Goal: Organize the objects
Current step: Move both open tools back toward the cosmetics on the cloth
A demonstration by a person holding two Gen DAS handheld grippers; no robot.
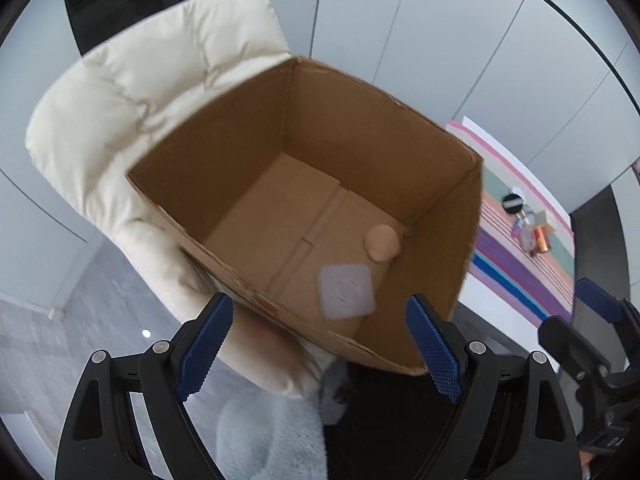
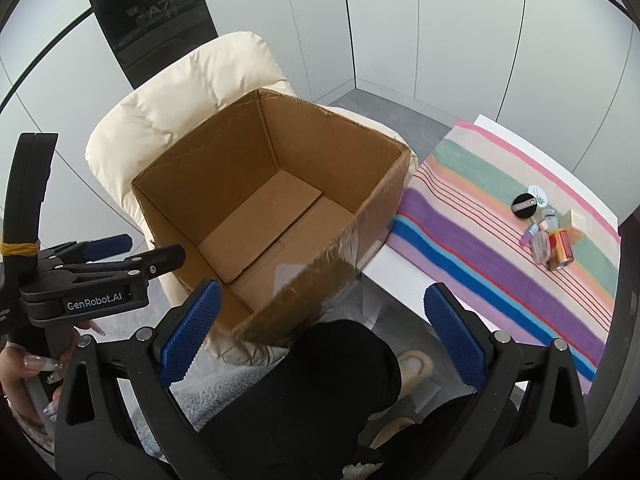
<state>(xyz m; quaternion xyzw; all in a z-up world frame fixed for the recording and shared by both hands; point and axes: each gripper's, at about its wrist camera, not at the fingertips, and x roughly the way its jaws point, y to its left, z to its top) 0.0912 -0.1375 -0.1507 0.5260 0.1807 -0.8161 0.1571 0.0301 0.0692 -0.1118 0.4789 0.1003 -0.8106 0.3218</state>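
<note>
A cream padded chair (image 1: 120, 92) is sitting at left, w/ an open cardboard box (image 2: 320, 280) resting on its seat. Inside the box, two things are already lying on the floor flaps: a whitish translucent square packet (image 1: 346, 291) near the front wall, and a round tan puff (image 1: 382, 241) just beside it, toward the right corner. So the sorting is judged as begun but far from done.

The left tongs (image 1: 320, 344) are hovering over the box's near edge, blue pads spread wide, gripping nothing. The right tongs (image 2: 320, 330) are likewise gaping wide and empty, over the box's near corner and the person's dark-clothed lap.

To the right, a surface w/ a striped cloth (image 2: 500, 248) is still carrying the rest: a black round compact (image 2: 524, 207), a white round lid w/ a green mark (image 2: 538, 193), a clear small bottle (image 2: 541, 242), a red-gold can (image 2: 561, 251) and a cream small box (image 2: 576, 222), all clustered together, touching or nearly so. These appear to be what's left to move.

Readable writing: "GenRobot.AI" on the left tool's body in the right wrist view. Labels on the small items are too tiny to read.
</note>
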